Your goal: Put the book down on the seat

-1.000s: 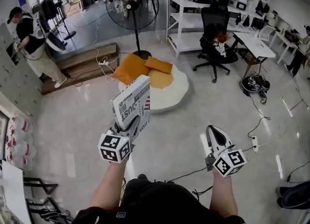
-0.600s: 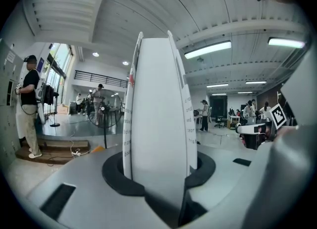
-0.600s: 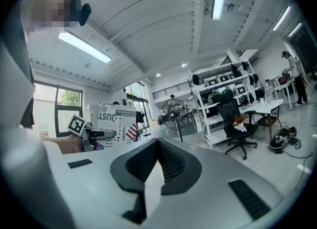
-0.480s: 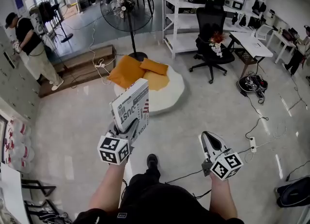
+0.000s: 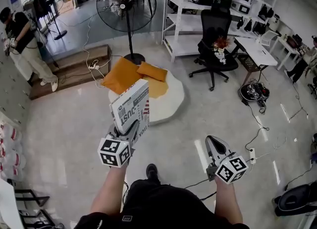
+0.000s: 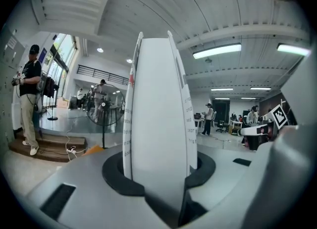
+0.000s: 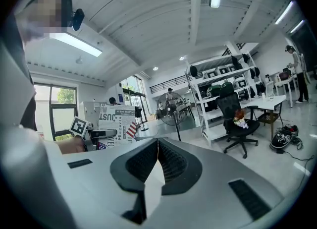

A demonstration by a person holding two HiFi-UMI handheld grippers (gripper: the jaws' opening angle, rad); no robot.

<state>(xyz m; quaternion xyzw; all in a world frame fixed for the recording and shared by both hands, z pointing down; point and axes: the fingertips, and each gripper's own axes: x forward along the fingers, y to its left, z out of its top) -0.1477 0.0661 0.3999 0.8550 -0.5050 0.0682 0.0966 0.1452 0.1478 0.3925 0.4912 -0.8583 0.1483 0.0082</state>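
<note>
A white book [image 5: 130, 109] with black print and a flag picture stands upright in my left gripper [image 5: 127, 133], whose jaws are shut on its lower edge. From the left gripper view the book [image 6: 158, 119] rises edge-on between the two pads and fills the middle. Just beyond it on the floor lies a round white seat [image 5: 171, 99] with orange cushions [image 5: 126, 73]. A black office chair [image 5: 214, 39] stands farther back right. My right gripper [image 5: 214, 147] hangs at the lower right, shut and empty; its view shows the jaws [image 7: 157, 159] meeting and the book [image 7: 116, 120] at left.
A tall standing fan [image 5: 126, 5] is behind the round seat, white shelves [image 5: 190, 7] and a white table [image 5: 257, 48] at back right. A wooden step [image 5: 74, 67] and a person [image 5: 20, 39] are at left. Cables and a power strip [image 5: 251, 154] lie on the floor right.
The view has moved forward: the round seat, fan and chair have slid left and closer. The book stays upright in the left gripper; both grippers keep their pose.
</note>
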